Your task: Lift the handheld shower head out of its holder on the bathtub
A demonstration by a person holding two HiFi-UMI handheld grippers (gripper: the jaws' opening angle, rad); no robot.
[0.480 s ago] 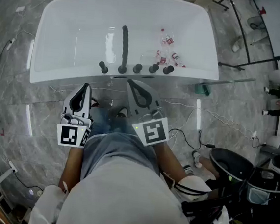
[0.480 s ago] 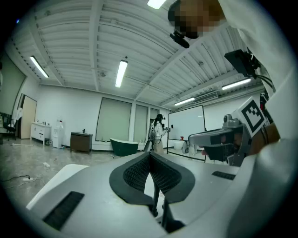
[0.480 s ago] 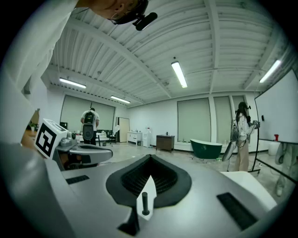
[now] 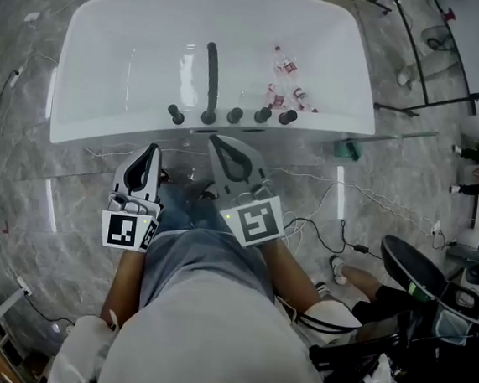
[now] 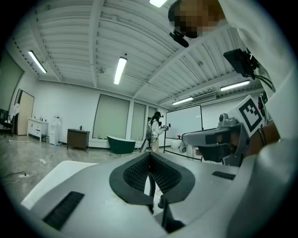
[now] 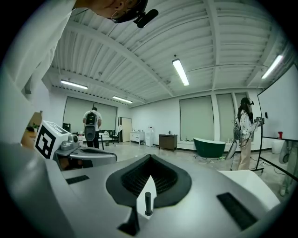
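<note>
A white bathtub point(image 4: 86, 121) fills the top of the head view. A row of black fittings point(image 4: 235, 115) stands on its near rim, and a long black one point(image 4: 211, 70) reaches over the basin. I cannot tell which fitting is the handheld shower head. Both grippers hang level in front of the rim, apart from it. My left gripper point(image 4: 150, 149) point(image 5: 150, 155) is shut and empty. The right gripper point(image 4: 216, 140) point(image 6: 150, 158) has its tips together with nothing between them. A slim black upright post point(image 6: 148, 203) on the white rim shows below its jaws.
Several small red-labelled bottles point(image 4: 286, 80) lie inside the tub. Cables point(image 4: 320, 228) trail over the grey stone floor by my feet. Someone's legs and dark gear point(image 4: 414, 304) are at the lower right. Other people point(image 6: 92, 126) and a green tub point(image 6: 209, 146) stand far across the room.
The right gripper has edged slightly left and toward the tub. The left gripper has stayed put. The dark gear at the lower right has shifted.
</note>
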